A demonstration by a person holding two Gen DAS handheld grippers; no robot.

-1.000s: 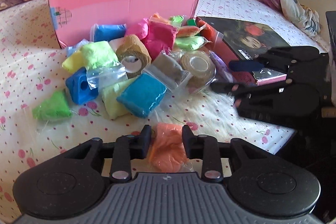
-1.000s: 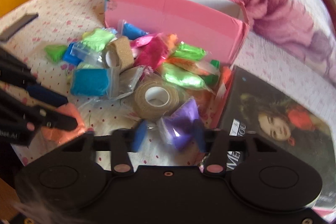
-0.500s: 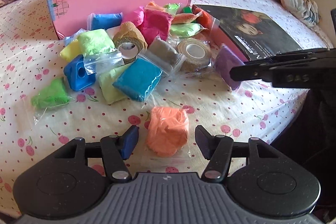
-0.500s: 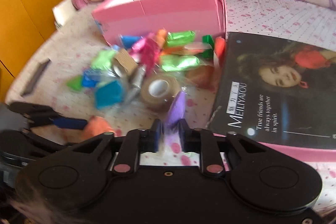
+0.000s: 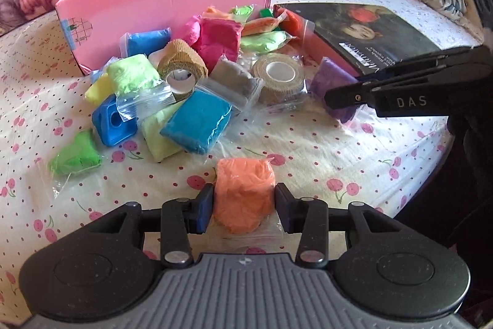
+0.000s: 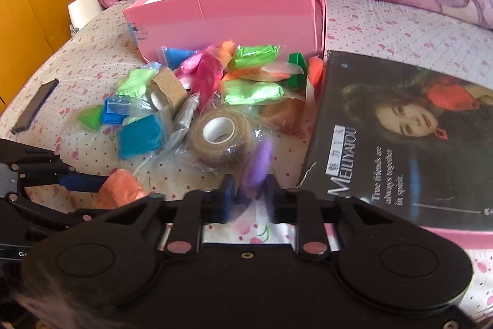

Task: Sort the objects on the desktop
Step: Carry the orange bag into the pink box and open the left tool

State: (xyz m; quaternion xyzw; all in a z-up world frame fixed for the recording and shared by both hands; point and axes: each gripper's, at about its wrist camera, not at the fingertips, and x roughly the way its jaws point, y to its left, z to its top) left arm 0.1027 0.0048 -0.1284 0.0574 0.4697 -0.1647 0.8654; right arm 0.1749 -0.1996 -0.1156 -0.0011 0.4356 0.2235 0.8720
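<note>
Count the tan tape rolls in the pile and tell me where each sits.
2. One tan tape roll stands tilted beside the blue sharpener; the other tape roll lies flat next to the purple bag. The bags could hide more.
</note>
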